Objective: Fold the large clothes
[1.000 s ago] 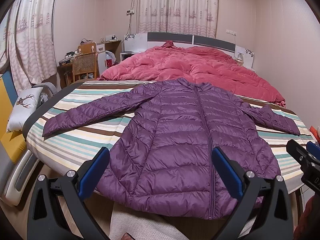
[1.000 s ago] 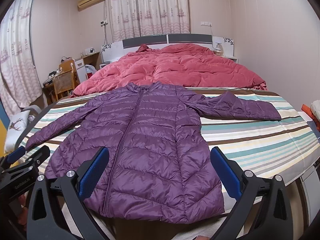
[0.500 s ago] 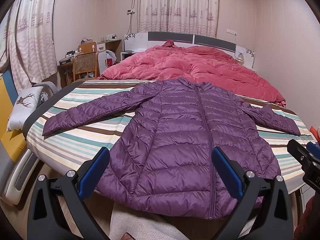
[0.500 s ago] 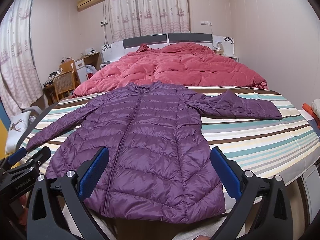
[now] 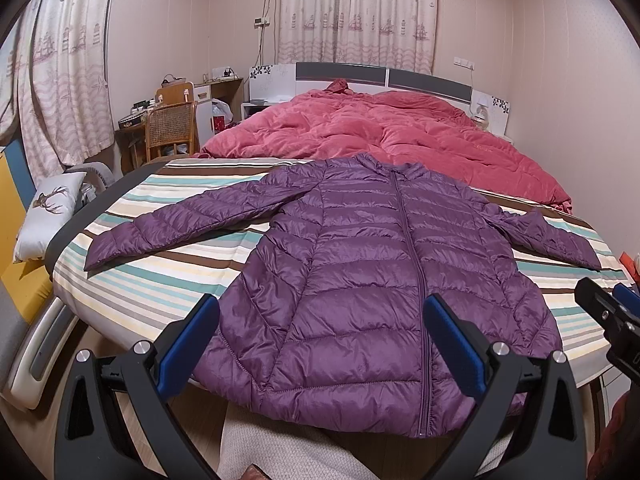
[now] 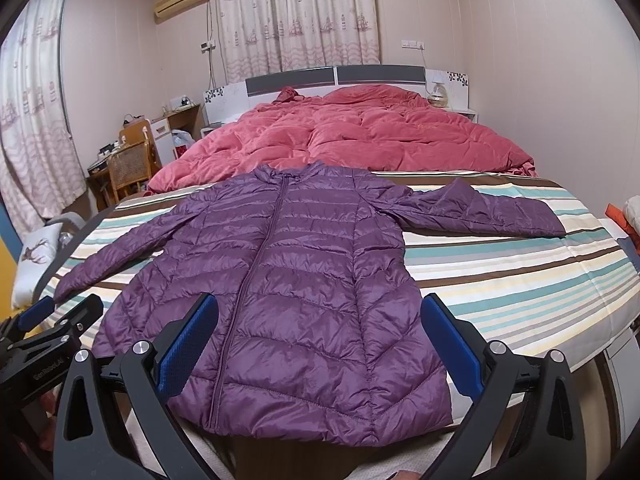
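A purple quilted down jacket (image 5: 372, 272) (image 6: 288, 288) lies flat and zipped on the striped bed sheet (image 5: 160, 276) (image 6: 520, 276), both sleeves spread out sideways, its hem at the bed's near edge. My left gripper (image 5: 320, 320) hovers open in front of the hem with nothing between its blue pads. My right gripper (image 6: 320, 320) is open too, just short of the hem's right half. Each gripper shows at the edge of the other's view: the right gripper (image 5: 612, 316), the left gripper (image 6: 52, 320).
A rumpled pink duvet (image 5: 384, 140) (image 6: 360, 136) covers the far half of the bed up to the headboard (image 5: 380, 76). A wicker chair (image 5: 170, 128) and desk stand at the far left. A deer-print pillow (image 5: 44, 212) lies left of the bed. A person's light trousers (image 5: 272, 452) show below.
Both grippers have drifted very slightly; the jacket lies unmoved and the grippers stay open.
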Demonstrator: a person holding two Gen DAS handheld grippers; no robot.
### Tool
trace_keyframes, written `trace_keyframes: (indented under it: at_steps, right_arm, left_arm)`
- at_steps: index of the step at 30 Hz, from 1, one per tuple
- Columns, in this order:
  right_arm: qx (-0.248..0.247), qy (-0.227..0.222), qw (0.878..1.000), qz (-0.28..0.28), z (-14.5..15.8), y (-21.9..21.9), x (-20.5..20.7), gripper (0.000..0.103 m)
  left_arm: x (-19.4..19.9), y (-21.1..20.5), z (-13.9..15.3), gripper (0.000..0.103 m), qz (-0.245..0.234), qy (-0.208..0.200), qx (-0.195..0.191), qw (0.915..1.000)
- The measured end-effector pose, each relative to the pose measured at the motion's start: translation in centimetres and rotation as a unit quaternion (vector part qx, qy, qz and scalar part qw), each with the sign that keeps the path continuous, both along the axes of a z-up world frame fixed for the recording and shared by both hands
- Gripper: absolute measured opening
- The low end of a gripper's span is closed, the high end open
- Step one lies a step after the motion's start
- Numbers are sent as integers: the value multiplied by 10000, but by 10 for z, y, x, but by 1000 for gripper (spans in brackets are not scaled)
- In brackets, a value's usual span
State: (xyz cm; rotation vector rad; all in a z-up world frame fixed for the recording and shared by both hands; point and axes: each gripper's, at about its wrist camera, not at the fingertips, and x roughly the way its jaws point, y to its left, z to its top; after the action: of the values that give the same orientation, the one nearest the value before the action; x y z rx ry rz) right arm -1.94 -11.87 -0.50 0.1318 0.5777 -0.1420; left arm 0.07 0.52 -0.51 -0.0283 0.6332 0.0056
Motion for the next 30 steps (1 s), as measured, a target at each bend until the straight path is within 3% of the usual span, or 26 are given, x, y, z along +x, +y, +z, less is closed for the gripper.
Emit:
trace_keyframes:
  at_steps: [30]
  right_arm:
    - [89, 4, 10000, -11, -2, -2, -1, 100]
  left_arm:
    - [-1, 0, -4, 101, 5, 29, -5, 10000]
